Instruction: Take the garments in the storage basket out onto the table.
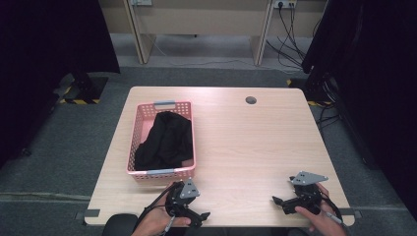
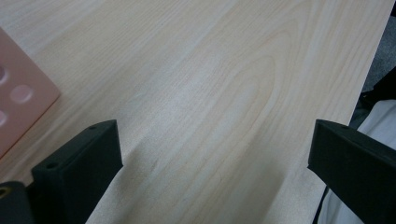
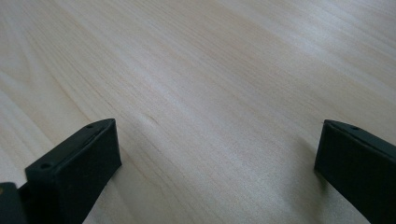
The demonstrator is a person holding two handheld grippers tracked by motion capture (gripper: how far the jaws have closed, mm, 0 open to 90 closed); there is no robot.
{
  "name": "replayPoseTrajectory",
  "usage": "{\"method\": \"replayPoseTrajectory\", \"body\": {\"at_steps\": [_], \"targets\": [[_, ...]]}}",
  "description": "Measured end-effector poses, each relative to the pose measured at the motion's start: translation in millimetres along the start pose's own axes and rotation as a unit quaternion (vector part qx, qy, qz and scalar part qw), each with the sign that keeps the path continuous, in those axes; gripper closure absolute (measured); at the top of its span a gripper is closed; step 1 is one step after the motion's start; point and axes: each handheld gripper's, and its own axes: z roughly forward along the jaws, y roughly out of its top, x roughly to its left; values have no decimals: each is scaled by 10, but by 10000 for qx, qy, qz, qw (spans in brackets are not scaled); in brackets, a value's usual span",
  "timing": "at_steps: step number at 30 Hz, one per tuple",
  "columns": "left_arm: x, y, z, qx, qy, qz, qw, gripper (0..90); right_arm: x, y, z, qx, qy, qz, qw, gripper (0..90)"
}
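A pink perforated basket [image 1: 134, 142] stands on the left half of the wooden table [image 1: 246, 147], holding a crumpled black garment [image 1: 164, 140]. My left gripper [image 1: 200, 217] rests low at the table's front edge just in front of the basket, its jaws pointing right. In the left gripper view, that gripper [image 2: 212, 168] is open over bare wood, with a corner of the basket [image 2: 18, 102] to its left. My right gripper [image 1: 279, 205] sits near the front right, jaws pointing left. In the right gripper view, this gripper [image 3: 217, 168] is open with only wood grain between its jaws.
A round dark cable hole [image 1: 251, 100] sits at the table's far middle. The table's front edge [image 2: 369, 70] runs close by the left gripper, with pale cloth [image 2: 380, 116] beyond it. Black curtains and stands flank the table, and cables hang at the back right.
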Motion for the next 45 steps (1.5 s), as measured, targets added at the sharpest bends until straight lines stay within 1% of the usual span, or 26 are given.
{"method": "replayPoseTrajectory", "body": {"at_steps": [2,7,8,13,25,32,40,45], "targets": [[-1,4,-5,7,0,-45,10000,21,0,0,0,0,0,0,10000,4],[-6,15,-26,-46,-5,-50,10000,22,0,0,0,1,-1,0,10000,4],[-13,21,-37,-88,-23,-62,9999,23,0,0,0,0,0,-1,10000,4],[-34,37,-61,-144,-85,-56,9998,23,0,0,0,0,-1,-1,10000,4],[-56,68,-133,-233,-79,-80,9997,24,0,0,0,0,0,0,10000,4],[-46,82,-184,-292,-67,-124,9995,23,0,0,0,0,0,1,10000,4],[-43,106,-255,-405,-99,-190,9989,21,0,0,0,1,1,3,10000,4],[-47,118,-296,-452,-100,-174,9988,21,0,0,0,-1,0,0,10000,4]]}}
